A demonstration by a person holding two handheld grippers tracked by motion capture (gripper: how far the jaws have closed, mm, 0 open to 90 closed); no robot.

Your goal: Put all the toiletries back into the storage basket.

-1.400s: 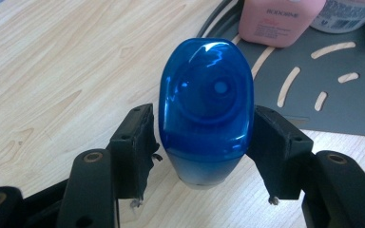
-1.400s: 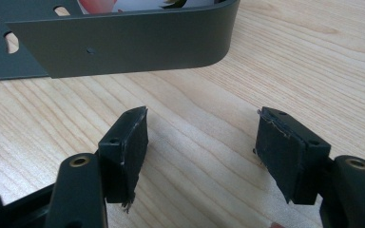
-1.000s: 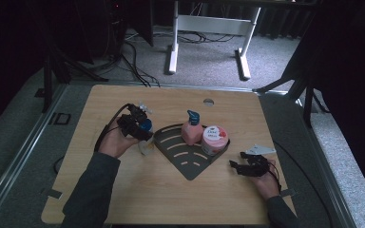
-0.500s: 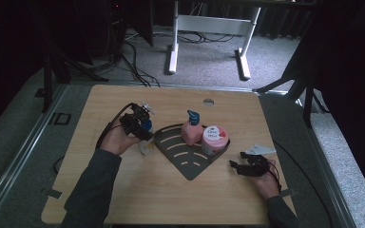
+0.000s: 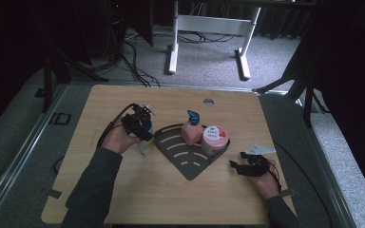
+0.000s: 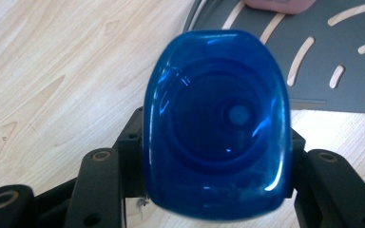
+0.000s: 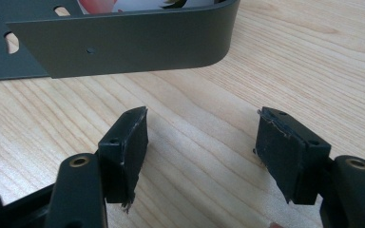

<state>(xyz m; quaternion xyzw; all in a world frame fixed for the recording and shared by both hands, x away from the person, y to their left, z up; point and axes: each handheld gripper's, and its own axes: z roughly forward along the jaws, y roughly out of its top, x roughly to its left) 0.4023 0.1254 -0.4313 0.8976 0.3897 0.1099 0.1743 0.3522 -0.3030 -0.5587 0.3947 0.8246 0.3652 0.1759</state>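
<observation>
A pale bottle with a blue cap stands on the wooden table just left of a dark grey corner tray. My left gripper comes down over it. Its jaws have just been closing and now press on both sides of the cap in the left gripper view. In the tray stand a pink pump bottle and a round jar with a pink lid. My right gripper rests low on the table right of the tray, open, with bare wood between its pads. The tray wall lies just ahead of it.
A round hole sits near the table's far edge. Beyond the table a white stand and cables lie on the grey floor. Bare wood stretches in front of the tray and along the far side.
My left gripper with the bottle has edged slightly toward the tray. The right gripper has kept still.
</observation>
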